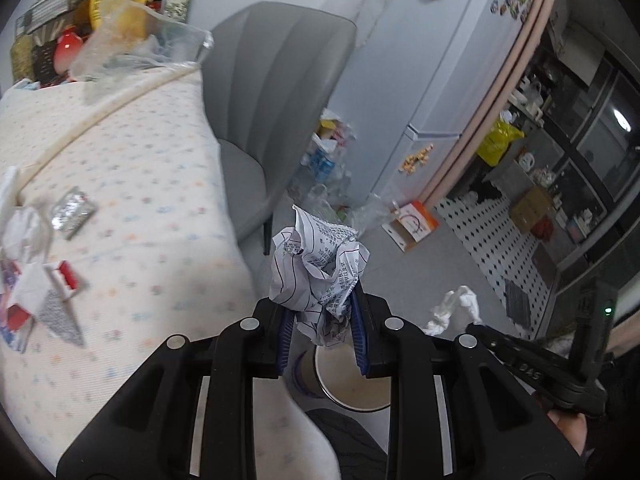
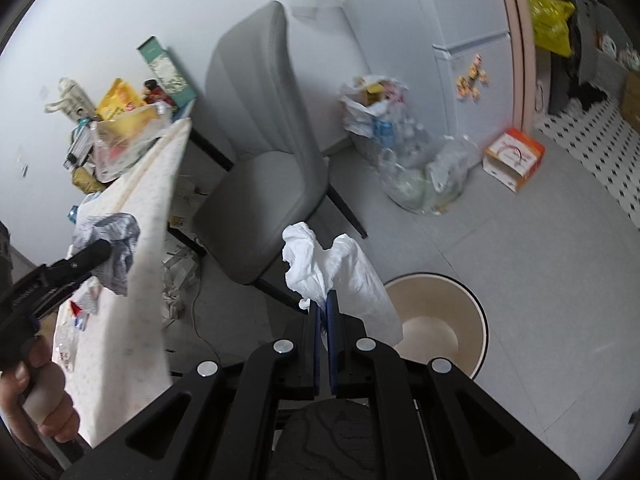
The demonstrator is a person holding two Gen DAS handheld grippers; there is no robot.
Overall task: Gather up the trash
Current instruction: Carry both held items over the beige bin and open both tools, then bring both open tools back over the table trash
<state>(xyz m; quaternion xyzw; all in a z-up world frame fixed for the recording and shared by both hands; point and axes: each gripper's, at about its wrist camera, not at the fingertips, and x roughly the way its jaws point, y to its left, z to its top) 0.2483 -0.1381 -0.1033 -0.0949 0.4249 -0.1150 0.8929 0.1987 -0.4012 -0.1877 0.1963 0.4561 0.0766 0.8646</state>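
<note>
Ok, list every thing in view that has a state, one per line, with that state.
left gripper: shut on the crumpled printed paper.
right gripper: shut on the white tissue.
trash bin: open-topped, on the floor, looks empty inside.
grey chair: upright, seat bare.
silver wrapper: lying loose on the tablecloth.
orange box: on the floor, flap open.
clear bag: on the floor, stuffed with bottles.

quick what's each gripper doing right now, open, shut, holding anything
Left gripper: jaws shut on the crumpled printed paper.
Right gripper: jaws shut on the white tissue.
</note>
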